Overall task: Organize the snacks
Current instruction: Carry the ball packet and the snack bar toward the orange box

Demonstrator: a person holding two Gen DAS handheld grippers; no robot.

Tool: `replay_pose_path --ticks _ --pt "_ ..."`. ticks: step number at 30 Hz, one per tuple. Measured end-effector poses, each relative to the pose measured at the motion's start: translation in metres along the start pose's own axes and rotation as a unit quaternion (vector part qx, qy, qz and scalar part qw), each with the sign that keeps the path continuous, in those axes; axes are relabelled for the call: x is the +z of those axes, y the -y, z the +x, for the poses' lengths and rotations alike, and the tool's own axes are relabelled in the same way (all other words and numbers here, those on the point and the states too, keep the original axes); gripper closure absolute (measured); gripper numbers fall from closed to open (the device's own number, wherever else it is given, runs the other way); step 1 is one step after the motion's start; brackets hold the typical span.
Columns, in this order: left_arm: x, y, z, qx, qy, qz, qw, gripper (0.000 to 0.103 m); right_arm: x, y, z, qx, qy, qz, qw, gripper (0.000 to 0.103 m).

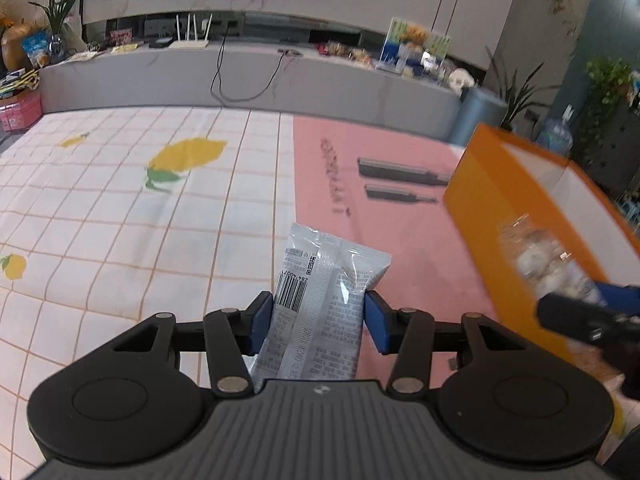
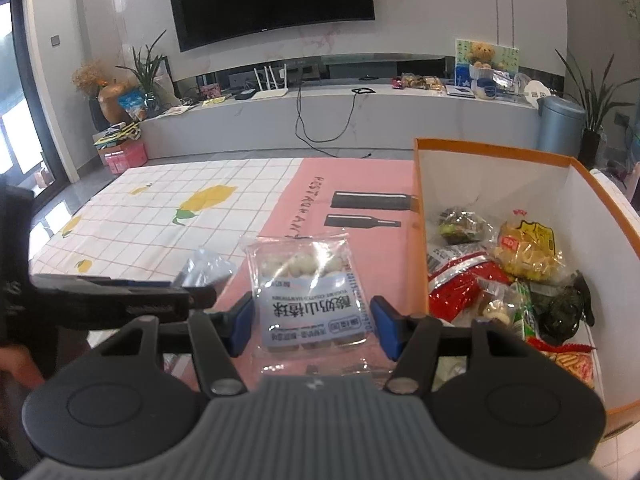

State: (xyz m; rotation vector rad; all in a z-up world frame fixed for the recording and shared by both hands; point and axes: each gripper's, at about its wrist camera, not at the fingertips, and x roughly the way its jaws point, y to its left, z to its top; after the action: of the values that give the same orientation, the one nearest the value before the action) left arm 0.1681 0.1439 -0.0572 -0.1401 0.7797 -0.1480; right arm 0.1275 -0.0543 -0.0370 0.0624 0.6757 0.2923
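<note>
- Left gripper (image 1: 319, 312) fingers are clamped on a grey snack packet (image 1: 320, 304), held upright above the checked cloth (image 1: 120, 220), presumably for transfer to the orange box (image 1: 516, 216).
- Right gripper (image 2: 312, 320) fingers pinch a clear packet of white balls (image 2: 308, 292), just left of that box (image 2: 420, 240).
- Box already holds several snacks (image 2: 528, 252).
- Obstruction: the near box wall stands between both packets and the interior; each must be lifted over it.
</note>
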Motion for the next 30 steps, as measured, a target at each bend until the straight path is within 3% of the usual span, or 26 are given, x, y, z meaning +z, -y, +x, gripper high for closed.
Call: replay_pose_path --ticks 8,17,25,30 --pt "0.012 -0.01 -0.029 -0.031 0.041 -0.019 0.9985 0.047 -0.001 -0.007 -0.006 0.022 0.017 -0.003 1.0 0.044" --pt "0.023 0.004 -0.063 -0.055 0.093 -0.008 0.9941 0.047 0.003 0.012 -0.032 0.044 0.049 0.041 0.997 0.044" --pt "0.034 0.04 -0.081 -0.11 0.118 -0.016 0.9867 0.047 0.005 0.055 -0.075 0.043 0.104 0.08 0.99 0.043" --pt "0.039 0.075 -0.093 -0.118 0.144 -0.012 0.9824 0.047 0.005 0.098 -0.107 0.01 0.141 0.122 0.982 0.043"
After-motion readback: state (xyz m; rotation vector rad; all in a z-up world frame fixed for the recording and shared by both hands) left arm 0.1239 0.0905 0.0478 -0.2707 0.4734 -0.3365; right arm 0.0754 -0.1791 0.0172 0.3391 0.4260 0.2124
